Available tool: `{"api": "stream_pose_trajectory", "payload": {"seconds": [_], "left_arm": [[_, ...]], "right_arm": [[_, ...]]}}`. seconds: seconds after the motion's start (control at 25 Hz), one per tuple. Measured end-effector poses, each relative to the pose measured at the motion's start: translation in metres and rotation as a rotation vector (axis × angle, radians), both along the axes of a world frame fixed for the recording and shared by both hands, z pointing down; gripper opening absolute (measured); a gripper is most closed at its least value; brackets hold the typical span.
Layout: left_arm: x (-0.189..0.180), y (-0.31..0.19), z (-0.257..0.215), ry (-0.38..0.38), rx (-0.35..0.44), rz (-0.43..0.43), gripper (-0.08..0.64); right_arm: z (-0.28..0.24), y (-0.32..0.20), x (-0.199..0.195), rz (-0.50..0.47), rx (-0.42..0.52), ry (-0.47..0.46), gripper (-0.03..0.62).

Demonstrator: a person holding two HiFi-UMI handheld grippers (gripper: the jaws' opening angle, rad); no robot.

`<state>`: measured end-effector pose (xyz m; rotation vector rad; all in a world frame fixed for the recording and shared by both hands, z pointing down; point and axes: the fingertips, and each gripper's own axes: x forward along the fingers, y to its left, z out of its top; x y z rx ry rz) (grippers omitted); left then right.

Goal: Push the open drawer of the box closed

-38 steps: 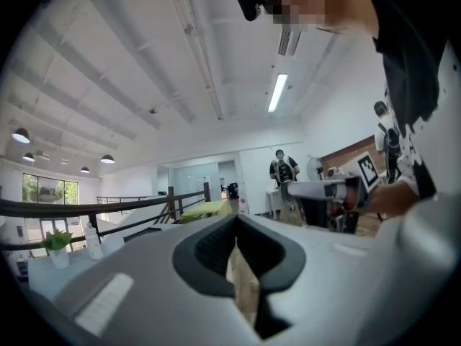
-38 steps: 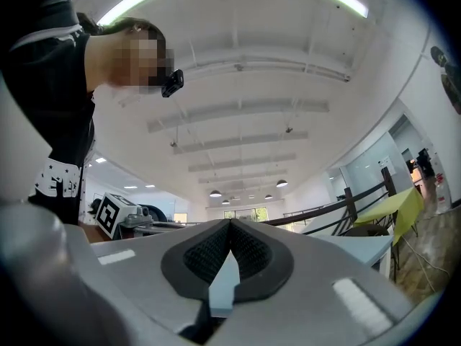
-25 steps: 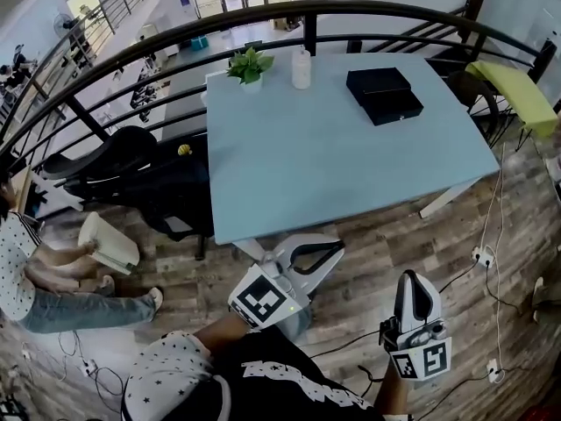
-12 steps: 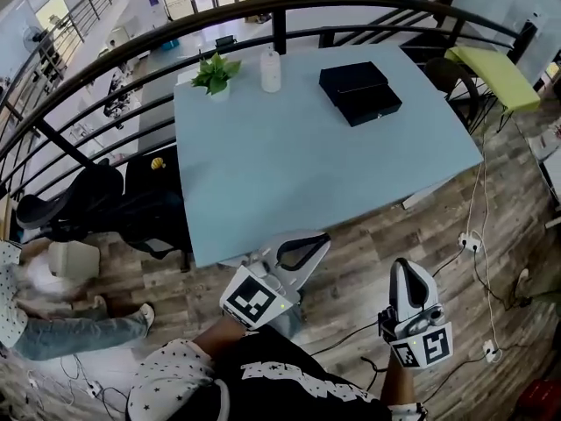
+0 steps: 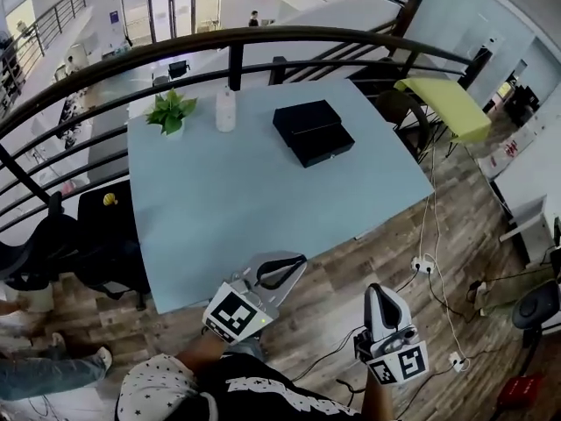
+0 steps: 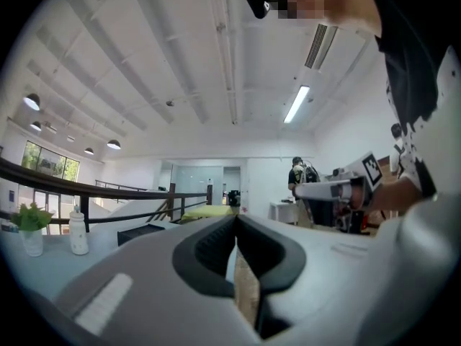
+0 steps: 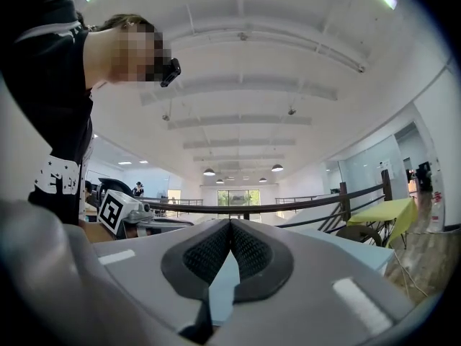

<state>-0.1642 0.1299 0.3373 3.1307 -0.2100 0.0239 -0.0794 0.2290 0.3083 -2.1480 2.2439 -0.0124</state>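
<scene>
Holding both grippers low over the wooden floor point(image 5: 351, 253), the person keeps them short of the near edge of the pale blue table point(image 5: 228, 209).

The left gripper point(image 5: 298, 260) has its jaws pressed together. In the left gripper view its tips point(image 6: 235, 220) meet in a closed seam, and the dark ribbed pads point(image 6: 212, 247) curve away below it into a small loop. Nothing sits in that loop; only a strip of floor and table shows through it. This gripper touches nothing.

The right gripper point(image 5: 379, 289) is likewise closed. In the right gripper view its two jaws meet at the tips point(image 7: 230, 223), and the meshed pads point(image 7: 209, 254) bow apart beneath them with nothing caught between. It holds nothing and rests on nothing. The two grippers lie side by side and apart from each other.

The black box point(image 5: 305, 117) sits on the far right part of the table, well away from both grippers. Its drawer point(image 5: 324, 144) is open and juts out from the box's near side. From the left gripper view the box point(image 6: 140, 233) shows as a low dark block across the tabletop.

A small potted plant point(image 5: 171, 112) and a white bottle point(image 5: 226, 110) stand near each other at the far edge of the table, left of the box. A dark curved railing point(image 5: 263, 35) runs behind them.
</scene>
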Motion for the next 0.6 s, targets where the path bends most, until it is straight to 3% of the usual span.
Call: {"api": "stream_pose_trajectory", "payload": {"seconds": [0.4,0.6], "left_arm": [[-0.007,-0.031,-0.014,0.061,-0.007,-0.012,0.000],[-0.032,-0.043,-0.011,0.075,-0.019,-0.046,0.000]], "right_arm": [[-0.024,-0.022,-0.001,0.018,0.001,0.044,-0.003],[-0.025,-0.038,-0.019,-0.005,-0.004,0.091,-0.003]]}}
